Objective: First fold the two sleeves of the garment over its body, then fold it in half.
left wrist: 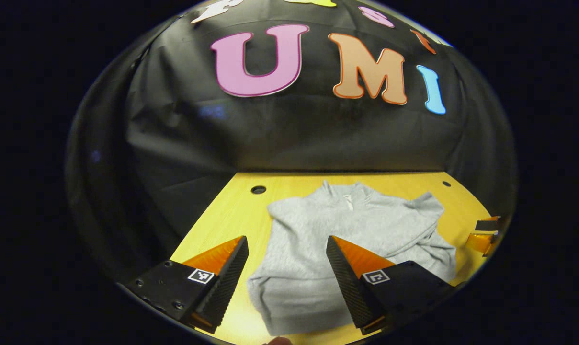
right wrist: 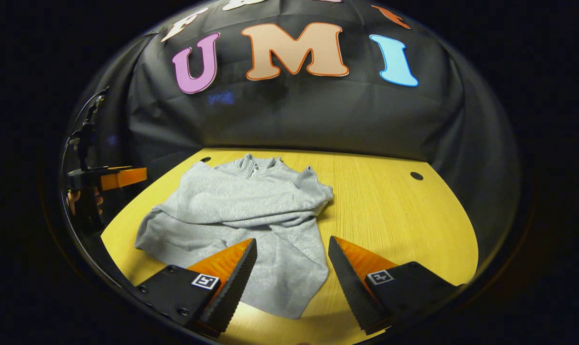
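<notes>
Your left gripper (left wrist: 287, 258) sits over the sweater's (left wrist: 346, 239) bottom edge, collar far side. Sweater's on the table (right wrist: 390, 215). Your right gripper (right wrist: 291, 263): sweater ahead-left, bare table to the rt.

Lighting is dim overall. Overhead light brightens the yellow desk (left wrist: 289, 191) evenly; the cloth wall (right wrist: 318, 115) shows faint sheen. Fisheye distortion bends both views' edges, which darken. Focus is sharp centrally, with slight softness at rims.
</notes>
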A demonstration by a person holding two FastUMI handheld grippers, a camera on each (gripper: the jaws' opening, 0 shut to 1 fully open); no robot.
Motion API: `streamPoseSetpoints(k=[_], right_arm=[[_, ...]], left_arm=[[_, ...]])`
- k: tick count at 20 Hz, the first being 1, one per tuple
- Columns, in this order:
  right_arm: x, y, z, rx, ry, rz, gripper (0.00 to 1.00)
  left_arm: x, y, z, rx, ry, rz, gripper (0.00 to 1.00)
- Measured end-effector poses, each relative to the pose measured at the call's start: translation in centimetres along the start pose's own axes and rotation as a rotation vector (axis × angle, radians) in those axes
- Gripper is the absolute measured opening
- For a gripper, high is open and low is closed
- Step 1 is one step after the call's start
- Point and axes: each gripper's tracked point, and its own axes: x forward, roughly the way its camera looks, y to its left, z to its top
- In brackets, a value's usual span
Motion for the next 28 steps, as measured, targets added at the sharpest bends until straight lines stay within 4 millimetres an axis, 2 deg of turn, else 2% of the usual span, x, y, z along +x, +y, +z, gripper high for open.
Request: streamPoseSetpoints(k=[4,7,11,13,14,15,20,21,22,23,24,25,26,27,28], right_arm=[[0.3,-0.2,-1.6,0.007,0.032,-0.026,0.96],[0.4,-0.2,-2.9,0.002,0.057,-0.044,0.96],[0.4,0.1,-5.5,-0.005,0.106,-0.062,0.96],[0.5,0.2,-7.0,-0.006,0.139,-0.067,0.96],[0.5,0.1,-7.6,-0.009,0.150,-0.074,0.92],[0.4,0.0,-8.0,-0.012,0.159,-0.083,0.96],[0.6,-0.9,-10.9,0.005,0.241,-0.113,0.97],[0.5,-1.0,-11.4,0.013,0.261,-0.113,0.97],[0.6,-1.0,-11.9,0.019,0.278,-0.113,0.92],[0.6,-1.0,-12.5,0.026,0.297,-0.112,0.97],[0.4,-1.0,-12.9,0.036,0.314,-0.107,0.92],[0.3,-1.0,-12.9,0.052,0.313,-0.108,0.97],[0.3,-1.0,-13.0,0.059,0.321,-0.109,0.96],[0.3,-1.0,-13.0,0.055,0.327,-0.109,0.92],[0.3,-0.8,-13.0,0.048,0.332,-0.105,0.96]], left_arm=[[-1.4,1.2,-4.0,-0.013,0.081,0.010,0.96],[-2.5,0.5,-7.7,-0.017,0.167,-0.046,0.96],[-2.2,0.4,-12.2,0.003,0.260,-0.051,0.96],[-2.3,0.7,-13.4,-0.015,0.298,-0.050,0.96],[-2.3,0.7,-14.3,-0.016,0.310,-0.047,0.97],[-2.4,0.7,-14.9,-0.016,0.324,-0.046,0.96],[-2.1,0.8,-16.2,-0.041,0.362,-0.053,0.96],[-1.9,0.8,-16.0,-0.049,0.352,-0.055,0.96],[-1.8,0.8,-16.3,-0.051,0.361,-0.058,0.96],[-1.8,0.8,-16.2,-0.047,0.360,-0.061,0.96],[-1.8,0.8,-16.2,-0.044,0.365,-0.062,0.96],[-1.9,0.8,-16.3,-0.043,0.372,-0.060,0.96],[-1.8,0.8,-16.3,-0.041,0.372,-0.060,0.96],[-1.8,0.7,-16.2,-0.041,0.373,-0.067,0.96],[-1.8,0.6,-16.2,-0.036,0.369,-0.072,0.92]])
